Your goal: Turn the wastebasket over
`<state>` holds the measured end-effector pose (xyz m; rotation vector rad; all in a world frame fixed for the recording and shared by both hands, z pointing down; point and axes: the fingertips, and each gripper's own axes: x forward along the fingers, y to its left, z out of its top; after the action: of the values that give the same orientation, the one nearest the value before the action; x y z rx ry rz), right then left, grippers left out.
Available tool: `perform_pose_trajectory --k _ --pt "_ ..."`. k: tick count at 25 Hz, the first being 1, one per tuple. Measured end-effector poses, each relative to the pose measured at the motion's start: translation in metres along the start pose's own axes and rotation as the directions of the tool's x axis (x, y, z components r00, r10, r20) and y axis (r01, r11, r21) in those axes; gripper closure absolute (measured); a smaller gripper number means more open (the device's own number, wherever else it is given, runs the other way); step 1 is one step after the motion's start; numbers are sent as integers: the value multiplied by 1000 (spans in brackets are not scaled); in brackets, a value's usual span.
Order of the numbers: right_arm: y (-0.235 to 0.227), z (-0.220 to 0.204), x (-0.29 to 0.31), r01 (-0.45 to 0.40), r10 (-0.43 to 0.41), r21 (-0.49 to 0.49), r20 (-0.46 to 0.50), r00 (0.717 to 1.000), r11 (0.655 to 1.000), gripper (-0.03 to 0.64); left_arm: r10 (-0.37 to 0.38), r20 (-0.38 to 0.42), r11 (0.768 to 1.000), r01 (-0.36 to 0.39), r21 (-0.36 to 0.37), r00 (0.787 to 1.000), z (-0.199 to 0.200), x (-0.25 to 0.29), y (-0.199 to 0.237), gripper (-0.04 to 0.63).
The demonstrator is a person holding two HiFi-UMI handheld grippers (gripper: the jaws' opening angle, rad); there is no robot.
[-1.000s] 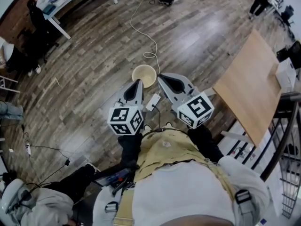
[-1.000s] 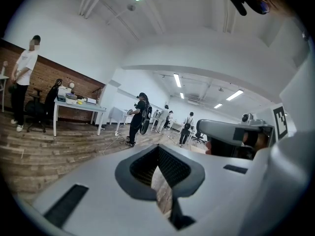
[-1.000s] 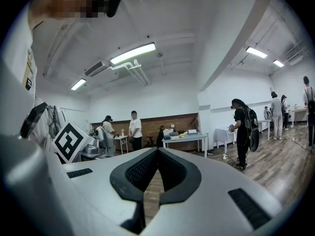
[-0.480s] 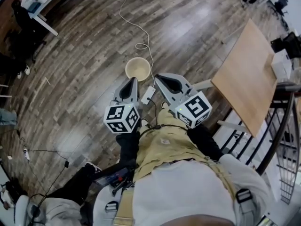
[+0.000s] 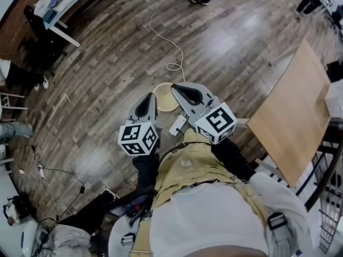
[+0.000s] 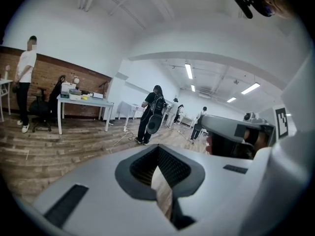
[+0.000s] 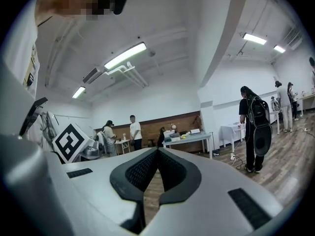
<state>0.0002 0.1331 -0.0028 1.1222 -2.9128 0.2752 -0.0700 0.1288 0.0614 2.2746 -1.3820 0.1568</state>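
The wastebasket (image 5: 163,98) is a cream round bin that stands upright on the wood floor, its mouth facing up. In the head view my left gripper (image 5: 151,95) points at its left rim. My right gripper (image 5: 173,86) reaches over its right rim and hides part of it. Both are shut with nothing between the jaws. The left gripper (image 6: 158,147) and the right gripper (image 7: 157,149) each show tips that meet in their own views. The basket is not seen in either gripper view.
A white power strip (image 5: 177,125) lies by my feet, and its cable (image 5: 167,43) runs away across the floor. A wooden tabletop (image 5: 292,116) stands at the right, with a railing (image 5: 328,197) beyond it. A person with a backpack (image 6: 153,113) stands further off, near a white table (image 6: 81,102).
Both grippers have moved forward towards the wastebasket. Before, it lay beyond their tips; now the right gripper overlaps its rim and the left is beside it. Both stayed shut.
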Motion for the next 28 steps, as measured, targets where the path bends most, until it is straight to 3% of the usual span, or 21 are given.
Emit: perform_pose_trajectory --k 3,8,12,17,22,28 --pt "-47 14 6 -16 15 18 17 1000 1000 595 23 9 999 -24 43 1000 21 33 -13 594" --pt "-110 28 24 -25 25 17 12 1000 1000 595 62 -17 998 -61 32 998 34 82 -9 595" --pt "-130 2 24 6 -2 80 -41 999 997 595 61 -72 998 -60 10 996 20 102 -5 594" --pt "-141 -14 46 33 -26 90 -76 997 995 595 38 -80 999 -38 8 996 22 122 15 594" --pt "-147 -43 57 128 -111 110 -152 982 986 595 24 -148 999 -29 -29 989 -5 132 46 594" --pt "-152 -122 82 189 -133 162 -303 944 969 595 61 -275 995 -79 -55 959 -71 150 109 594"
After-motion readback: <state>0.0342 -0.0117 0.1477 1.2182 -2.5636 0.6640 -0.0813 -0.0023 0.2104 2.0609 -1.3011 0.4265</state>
